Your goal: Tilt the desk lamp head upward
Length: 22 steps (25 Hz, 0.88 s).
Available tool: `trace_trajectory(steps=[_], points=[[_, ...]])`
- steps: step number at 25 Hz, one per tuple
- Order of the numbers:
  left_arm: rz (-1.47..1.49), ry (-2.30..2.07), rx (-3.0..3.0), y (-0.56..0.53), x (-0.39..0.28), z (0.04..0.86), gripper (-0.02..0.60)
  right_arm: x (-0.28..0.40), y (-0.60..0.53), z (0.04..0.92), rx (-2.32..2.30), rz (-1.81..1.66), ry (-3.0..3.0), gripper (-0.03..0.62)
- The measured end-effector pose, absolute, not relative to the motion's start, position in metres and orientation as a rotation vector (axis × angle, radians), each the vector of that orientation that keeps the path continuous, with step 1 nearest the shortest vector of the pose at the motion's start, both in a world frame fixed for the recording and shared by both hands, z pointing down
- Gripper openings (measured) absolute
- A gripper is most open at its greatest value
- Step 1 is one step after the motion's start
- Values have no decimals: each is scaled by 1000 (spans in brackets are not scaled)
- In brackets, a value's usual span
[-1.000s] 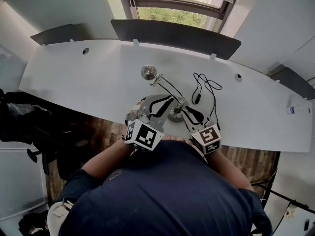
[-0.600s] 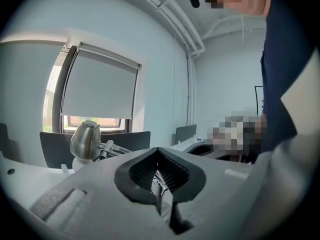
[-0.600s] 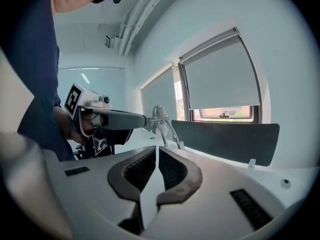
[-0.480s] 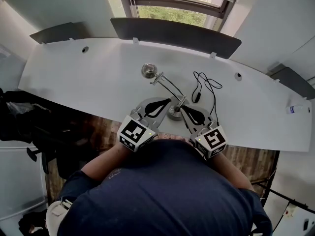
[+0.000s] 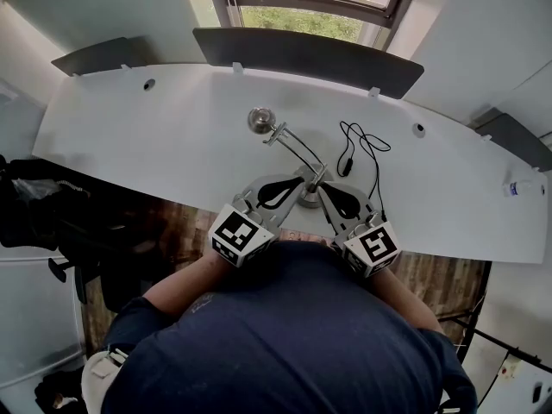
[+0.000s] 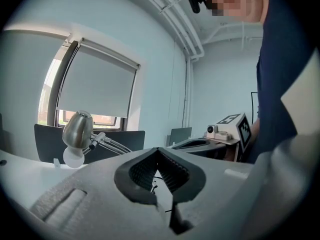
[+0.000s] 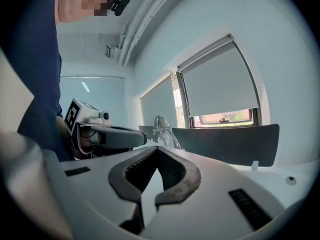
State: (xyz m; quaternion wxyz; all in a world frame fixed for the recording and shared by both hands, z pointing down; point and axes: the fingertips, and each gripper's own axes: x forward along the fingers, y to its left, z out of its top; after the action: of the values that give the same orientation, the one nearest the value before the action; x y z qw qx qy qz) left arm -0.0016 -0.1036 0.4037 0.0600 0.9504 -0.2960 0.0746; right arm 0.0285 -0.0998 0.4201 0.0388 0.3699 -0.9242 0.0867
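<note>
A white curved desk (image 5: 155, 136) stands under a window, with a dark screen (image 5: 302, 54) fixed along its far edge. At the near edge, the desk lamp's round base (image 5: 309, 199) is flanked by the left gripper (image 5: 296, 181) and the right gripper (image 5: 325, 190), each just beside it. The lamp head (image 5: 260, 121) is found well ahead of the left gripper and off to its left, carried on a slanted arm (image 5: 297, 152). A black cable (image 5: 362, 149) lies ahead of the right gripper.

Within the last second both pairs of jaws have been brought from partly apart to fully together, and the left gripper has been levelled and drawn slightly back. Nothing is clamped: in each gripper view the ribbed pads (image 6: 175, 174) are seen meeting at their tips with nothing between them. The lamp head appears not to have been shifted. The tilt is therefore judged not yet begun. The head would have to be nudged with closed tips, or the jaws reopened to take it.

Only the top of the head is given by the head view. In the left gripper view its metal shade (image 6: 77, 130) is shown above a white bulb (image 6: 73, 157), facing downward, up and left of the jaws. In the right gripper view only a pale, blurred part of the lamp is made out just above the jaw tips.
</note>
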Motion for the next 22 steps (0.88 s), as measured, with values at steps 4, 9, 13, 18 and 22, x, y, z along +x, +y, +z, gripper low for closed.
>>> trace_trajectory(steps=[4,9,13,18,22], points=[[253,-894,2899,-102,0,406,7,28,-99,421,1127,264,-2829,11],[264,-884,2900,-101,2,409,6,27,-98,424,1112,269,-2825,9],[272,-882,2904,-100,3,410,6,27,-98,425,1106,270,-2825,9],[277,-882,2906,-100,3,411,6,27,-98,427,1100,268,-2823,9],[281,-881,2912,-99,4,411,7,26,-97,428,1096,268,-2823,9]])
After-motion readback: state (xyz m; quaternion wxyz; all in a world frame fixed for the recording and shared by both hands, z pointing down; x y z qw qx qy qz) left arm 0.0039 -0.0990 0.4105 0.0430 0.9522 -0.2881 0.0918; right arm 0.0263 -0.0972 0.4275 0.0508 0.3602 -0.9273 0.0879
